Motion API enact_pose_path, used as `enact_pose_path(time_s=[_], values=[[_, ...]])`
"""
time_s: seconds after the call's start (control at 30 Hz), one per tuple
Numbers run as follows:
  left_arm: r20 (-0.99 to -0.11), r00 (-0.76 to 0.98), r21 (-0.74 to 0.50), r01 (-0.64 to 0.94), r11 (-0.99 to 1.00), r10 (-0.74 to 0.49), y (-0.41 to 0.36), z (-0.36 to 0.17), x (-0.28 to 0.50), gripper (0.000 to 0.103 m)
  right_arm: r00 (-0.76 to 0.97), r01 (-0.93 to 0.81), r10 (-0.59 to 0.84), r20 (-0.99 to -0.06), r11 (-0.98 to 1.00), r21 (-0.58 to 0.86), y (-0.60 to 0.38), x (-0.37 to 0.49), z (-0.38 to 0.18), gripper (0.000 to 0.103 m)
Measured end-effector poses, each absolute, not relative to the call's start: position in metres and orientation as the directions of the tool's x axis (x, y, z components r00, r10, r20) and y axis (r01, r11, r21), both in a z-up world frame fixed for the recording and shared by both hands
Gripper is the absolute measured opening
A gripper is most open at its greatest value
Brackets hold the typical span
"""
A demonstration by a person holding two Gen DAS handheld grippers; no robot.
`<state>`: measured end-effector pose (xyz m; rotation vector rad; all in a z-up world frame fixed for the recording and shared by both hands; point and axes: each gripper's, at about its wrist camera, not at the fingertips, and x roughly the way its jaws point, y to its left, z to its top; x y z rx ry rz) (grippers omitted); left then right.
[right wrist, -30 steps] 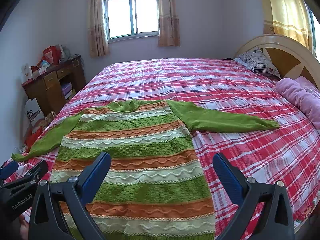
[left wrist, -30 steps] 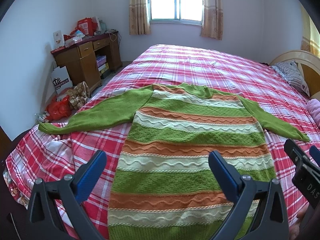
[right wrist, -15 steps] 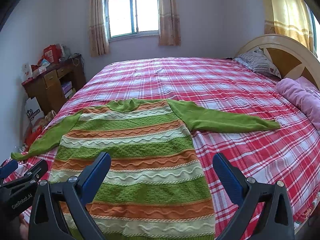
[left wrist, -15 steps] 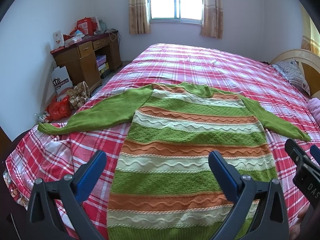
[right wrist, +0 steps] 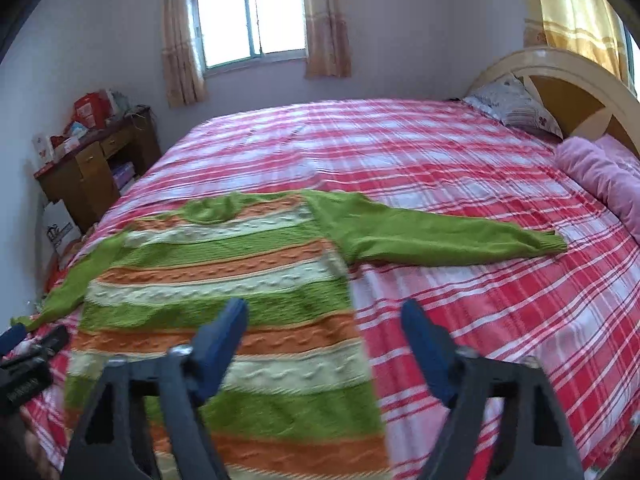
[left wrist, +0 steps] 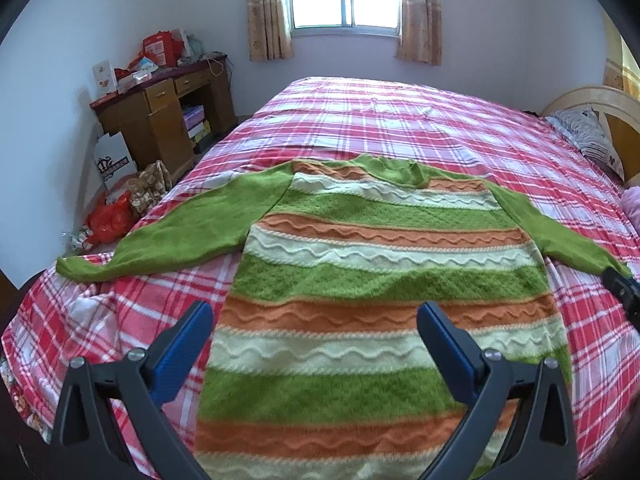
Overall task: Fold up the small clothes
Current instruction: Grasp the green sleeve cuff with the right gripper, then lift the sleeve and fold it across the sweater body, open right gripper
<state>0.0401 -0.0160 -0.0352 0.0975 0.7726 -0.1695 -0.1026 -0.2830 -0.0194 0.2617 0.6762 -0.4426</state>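
Here the striped sweater is lying flat and face down or up (which, I cannot tell) on the plaid bedspread, filling the lower centre of the left wrist view and the lower left of the right wrist view, both sleeves spreading outward. The left gripper is hovering above the lower body of the knit, its jaws standing wide apart and holding nothing. The right gripper is hanging over the sweater's side edge, lower centre of its frame, jaws likewise parted and empty, though that picture is blurring somewhat.

The knit is looking thick, soft and limp, probably light enough for one gripper yet prone to sagging and stretching wherever it is lifted. It is likely gripping well rather than slipping, since the textured wavy ribs offer purchase. A sensible hold, in my judgement, is the cuff of the right sleeve, at middle right of the right wrist view, and the left sleeve, at middle left of the left wrist view, pinching a full fold of fabric so loose threads are not snagging.
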Motion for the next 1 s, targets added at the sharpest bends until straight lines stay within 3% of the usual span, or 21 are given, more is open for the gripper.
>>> enact_pose_path(time_s=[0.1, 0.3, 0.5, 0.67, 0.73, 0.77, 0.9, 1.0], values=[[-0.702, 0.701, 0.006, 0.186, 0.982, -0.128, -0.021, -0.042, 0.054, 0.103, 0.659, 0.557, -0.320, -0.681, 0.816, 0.155, -0.346, -0.110, -0.033, 0.043], [-0.721, 0.682, 0.003, 0.181, 0.983, -0.123, -0.032, -0.057, 0.072, 0.103, 0.653, 0.732, -0.383, -0.653, 0.540, 0.416, -0.517, -0.168, -0.067, 0.043], [-0.773, 0.619, -0.039, 0.167, 0.985, -0.136, -0.041, -0.077, 0.090, 0.103, 0.587, 0.806, -0.404, -0.701, 0.371, 0.462, -0.617, -0.185, -0.106, 0.042], [-0.783, 0.613, -0.010, 0.161, 0.987, -0.107, -0.050, -0.085, 0.097, 0.103, 0.602, 0.795, -0.385, -0.700, 0.378, 0.475, -0.638, -0.160, -0.115, 0.042], [-0.789, 0.605, -0.012, 0.162, 0.987, -0.109, -0.053, -0.088, 0.099, 0.103, 0.616, 0.775, -0.357, -0.702, 0.433, 0.461, -0.638, -0.146, -0.114, 0.030], [-0.790, 0.603, -0.011, 0.164, 0.986, -0.109, -0.054, -0.089, 0.100, 0.103, 0.622, 0.760, -0.318, -0.716, 0.464, 0.454, -0.637, -0.135, -0.114, 0.010], [-0.791, 0.602, -0.001, 0.177, 0.984, -0.109, -0.060, -0.092, 0.101, 0.103, 0.582, 0.783, -0.343, -0.737, 0.482, 0.393, -0.630, -0.127, -0.114, 0.008], [-0.787, 0.604, -0.001, 0.195, 0.981, -0.121, -0.059, -0.090, 0.099, 0.103, 0.604, 0.775, -0.350, -0.716, 0.468, 0.424, -0.624, -0.137, -0.101, 0.007]])
